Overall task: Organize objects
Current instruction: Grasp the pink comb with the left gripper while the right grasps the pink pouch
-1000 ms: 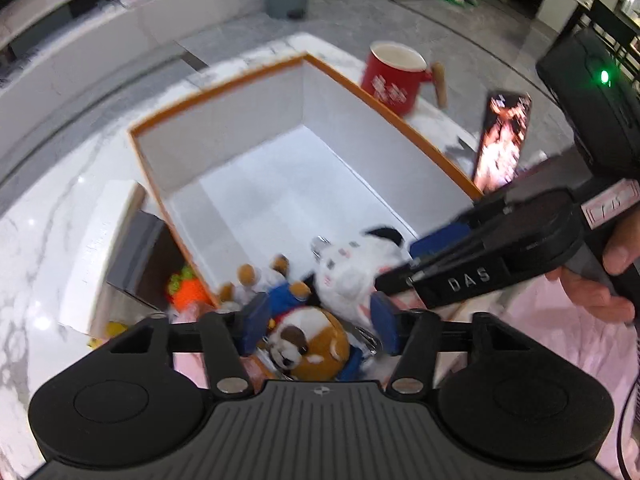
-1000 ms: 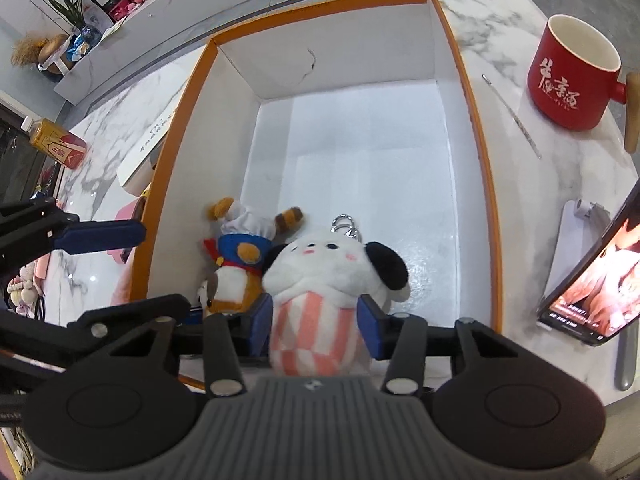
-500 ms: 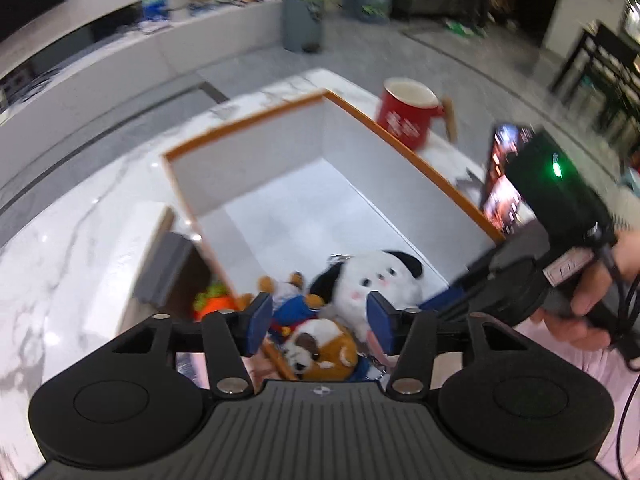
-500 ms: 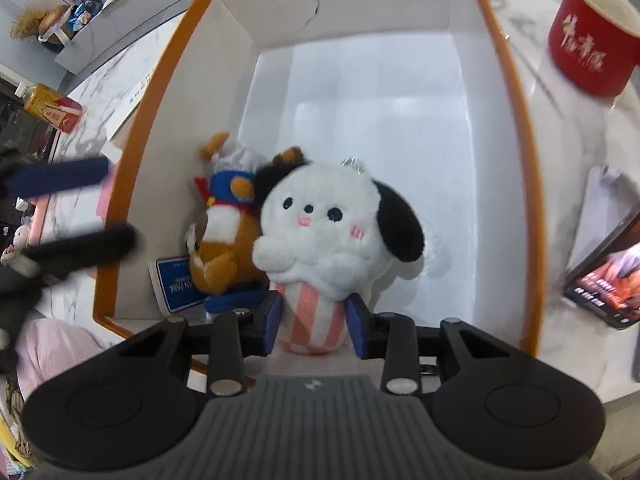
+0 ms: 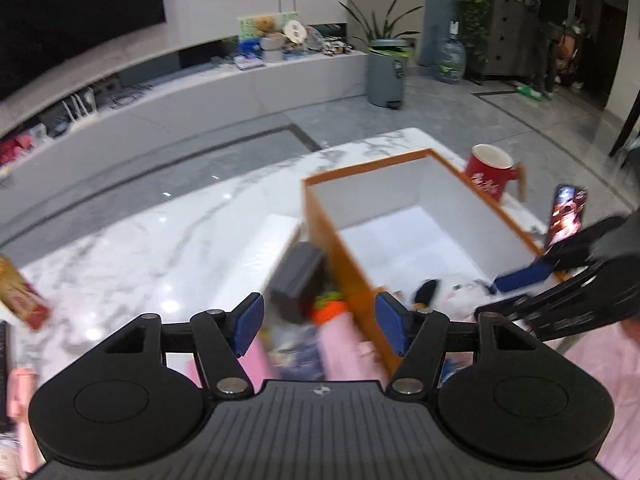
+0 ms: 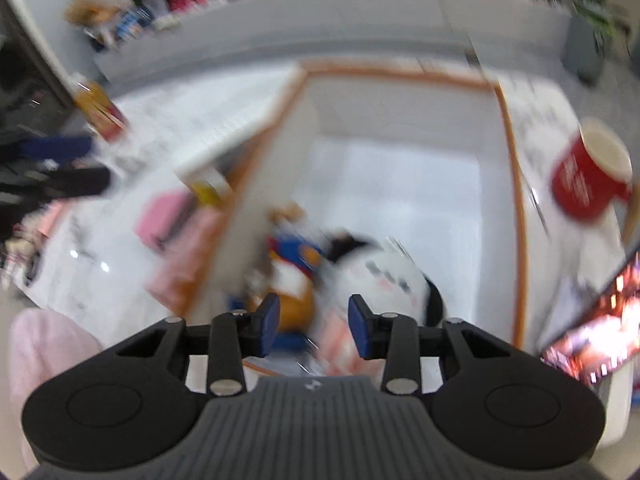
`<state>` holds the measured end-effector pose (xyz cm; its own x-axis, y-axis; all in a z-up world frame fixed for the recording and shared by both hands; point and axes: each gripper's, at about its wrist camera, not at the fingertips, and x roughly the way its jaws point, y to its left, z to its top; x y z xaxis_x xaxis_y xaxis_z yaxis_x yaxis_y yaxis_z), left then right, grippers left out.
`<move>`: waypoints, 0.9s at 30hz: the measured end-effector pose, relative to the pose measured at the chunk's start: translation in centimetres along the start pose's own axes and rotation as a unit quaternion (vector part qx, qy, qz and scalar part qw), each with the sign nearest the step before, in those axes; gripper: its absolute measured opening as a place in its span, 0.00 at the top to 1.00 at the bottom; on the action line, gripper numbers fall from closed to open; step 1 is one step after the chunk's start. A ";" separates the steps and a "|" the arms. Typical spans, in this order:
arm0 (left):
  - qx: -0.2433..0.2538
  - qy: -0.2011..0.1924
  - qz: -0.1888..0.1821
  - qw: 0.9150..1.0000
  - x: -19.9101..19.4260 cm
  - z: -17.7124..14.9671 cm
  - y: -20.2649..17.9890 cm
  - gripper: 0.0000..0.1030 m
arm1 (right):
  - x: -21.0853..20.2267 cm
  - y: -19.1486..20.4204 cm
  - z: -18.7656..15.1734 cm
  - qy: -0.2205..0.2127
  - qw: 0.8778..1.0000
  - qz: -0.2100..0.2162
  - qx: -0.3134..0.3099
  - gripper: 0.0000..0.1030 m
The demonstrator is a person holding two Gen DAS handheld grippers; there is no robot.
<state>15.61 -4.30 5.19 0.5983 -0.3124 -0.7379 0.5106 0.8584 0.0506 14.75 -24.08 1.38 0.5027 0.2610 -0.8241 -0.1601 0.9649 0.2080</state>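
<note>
Since the white, black-eared plush dog (image 6: 384,280) in the orange-rimmed white box (image 6: 516,184) is soft and light, we grasp its body, both the left gripper (image 5: 316,330) and right gripper (image 6: 314,326) being released.

I count two plush toys ahead of my right tool: one white dog plush (image 6: 394,280) and one brown bear plush (image 6: 298,300), both in one orange-rimmed box (image 6: 516,184). One red mug (image 6: 586,176) stands ahead to the right, one lit phone (image 6: 596,332) nearer on that side. Left of the box: one dark grey block (image 5: 298,280), one yellow-red carton (image 6: 100,110). Two grippers: left (image 5: 316,328), right (image 6: 314,326).
</note>
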 end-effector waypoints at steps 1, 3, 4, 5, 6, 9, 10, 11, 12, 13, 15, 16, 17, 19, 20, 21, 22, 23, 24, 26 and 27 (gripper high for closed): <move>0.008 0.001 0.006 1.000 -0.2 -0.3 0.3 0.29 | -0.6 0.8 0.2 -0.015 1.000 0.007 -0.007 0.51; 0.029 0.002 0.016 0.999 -0.7 -1.0 0.8 0.31 | -1.5 2.5 0.7 -0.033 0.999 0.020 -0.020 0.46; 0.045 0.001 0.019 0.999 -0.8 -1.4 1.0 0.31 | -1.6 3.4 0.9 -0.033 0.999 0.028 -0.027 0.46; 0.057 0.003 0.027 0.998 -0.8 -1.9 1.2 0.31 | -1.6 4.3 1.3 -0.030 0.998 0.041 -0.033 0.46; 0.066 0.008 0.036 0.997 -0.7 -2.3 1.4 0.31 | -1.5 5.2 1.6 -0.027 0.998 0.052 -0.037 0.45; 0.091 0.014 0.040 0.995 -0.4 -3.7 1.8 0.31 | -0.3 8.1 2.4 -0.010 0.996 0.067 -0.063 0.44; 0.096 0.018 0.044 0.994 -0.2 -4.1 2.0 0.31 | 0.3 9.1 2.6 -0.002 0.995 0.062 -0.074 0.44; 0.100 0.024 0.047 0.994 0.1 -4.5 2.1 0.30 | 1.2 10.3 2.8 0.010 0.995 0.053 -0.084 0.44; 0.106 0.031 0.044 0.993 0.4 -4.7 2.3 0.30 | 2.2 11.4 3.0 0.023 0.995 0.041 -0.089 0.44; 0.109 0.036 0.039 0.993 0.5 -5.1 2.6 0.30 | 2.8 11.6 3.2 0.034 0.995 0.033 -0.089 0.44; 0.112 0.041 0.037 0.992 1.1 -5.7 3.1 0.31 | 4.4 12.2 3.5 0.058 0.995 0.017 -0.084 0.44; 0.115 0.041 0.036 0.992 1.3 -6.2 3.3 0.30 | 5.2 12.4 3.9 0.069 0.995 0.005 -0.079 0.44; 0.119 0.042 0.034 0.991 1.6 -6.5 3.5 0.31 | 5.9 12.7 4.1 0.079 0.994 -0.008 -0.075 0.44; 0.132 0.043 0.027 0.990 2.0 -7.4 4.2 0.30 | 7.0 13.6 4.3 0.095 0.992 -0.025 -0.074 0.44; 0.140 0.045 0.022 0.989 2.5 -7.7 4.4 0.30 | 7.5 13.9 4.5 0.100 0.992 -0.033 -0.074 0.44; 0.147 0.046 0.016 0.988 2.8 -8.1 4.6 0.30 | 7.8 14.2 4.5 0.104 0.991 -0.040 -0.077 0.44; 0.153 0.045 0.010 0.987 3.2 -8.4 4.7 0.30 | 8.2 14.6 4.6 0.109 0.990 -0.050 -0.081 0.44; 0.160 0.044 0.006 0.986 3.6 -8.7 4.9 0.30 | 8.8 15.1 4.7 0.113 0.988 -0.064 -0.084 0.44; 0.168 0.043 0.003 0.985 4.1 -8.9 5.0 0.30 | 9.1 15.4 4.8 0.118 0.986 -0.074 -0.088 0.44; 0.185 0.043 0.000 0.982 5.0 -9.5 5.2 0.30 | 10.3 16.1 5.0 0.128 0.982 -0.094 -0.103 0.44; 0.194 0.044 -0.001 0.980 5.4 -9.8 5.2 0.29 | 10.8 16.3 5.0 0.130 0.980 -0.103 -0.112 0.44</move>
<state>15.47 2.47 -5.15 0.5505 -0.2638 -0.7920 0.7186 0.6326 0.2888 21.77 -5.39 -1.50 0.3148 0.0165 -0.9490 -0.2755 0.9584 -0.0747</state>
